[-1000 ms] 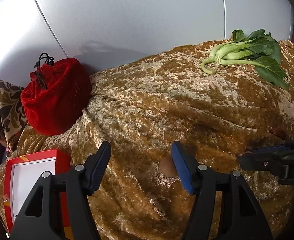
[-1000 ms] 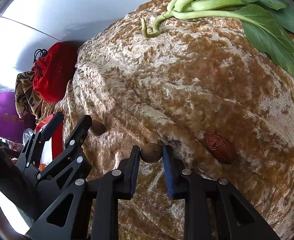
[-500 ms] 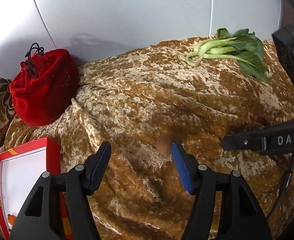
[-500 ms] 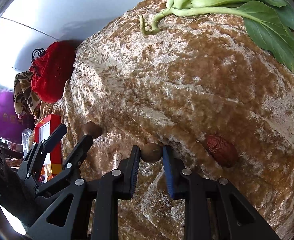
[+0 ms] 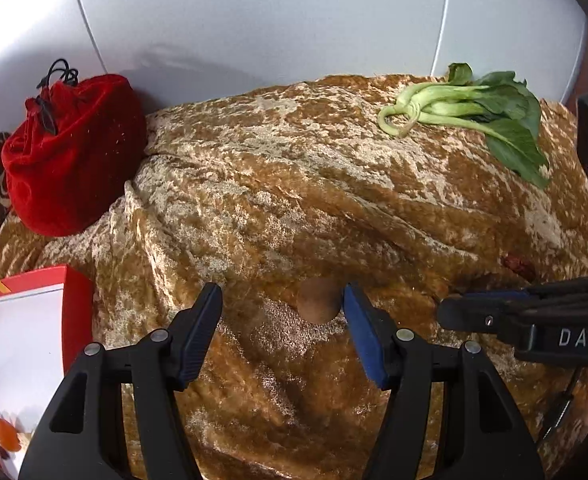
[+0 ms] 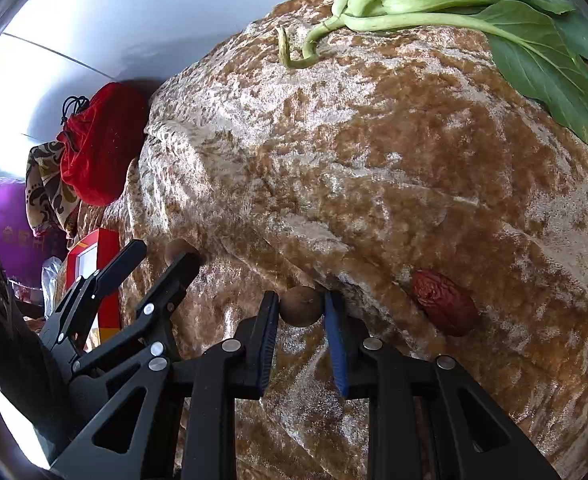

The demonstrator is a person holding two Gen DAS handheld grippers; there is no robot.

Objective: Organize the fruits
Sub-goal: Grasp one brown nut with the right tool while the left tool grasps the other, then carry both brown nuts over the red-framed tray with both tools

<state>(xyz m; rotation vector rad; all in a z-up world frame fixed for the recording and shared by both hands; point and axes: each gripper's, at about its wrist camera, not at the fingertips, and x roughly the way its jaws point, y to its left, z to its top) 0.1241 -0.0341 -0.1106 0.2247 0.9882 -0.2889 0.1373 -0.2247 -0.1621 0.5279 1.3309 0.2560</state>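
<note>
Two small round brown fruits, one red date (image 6: 443,307), one bok choy bunch (image 5: 474,114). Right gripper (image 6: 300,312) jaws clamped on one brown fruit (image 6: 300,306). Left gripper (image 5: 282,314) jaws wide open, gripping nothing; second brown fruit (image 5: 319,300) sits between them beside the right pad. Date at 3 o'clock of held fruit. One red pouch (image 5: 70,152) at 10 o'clock, one red box (image 5: 34,276) at 8 o'clock, all on gold velvet cloth (image 5: 294,200).
</note>
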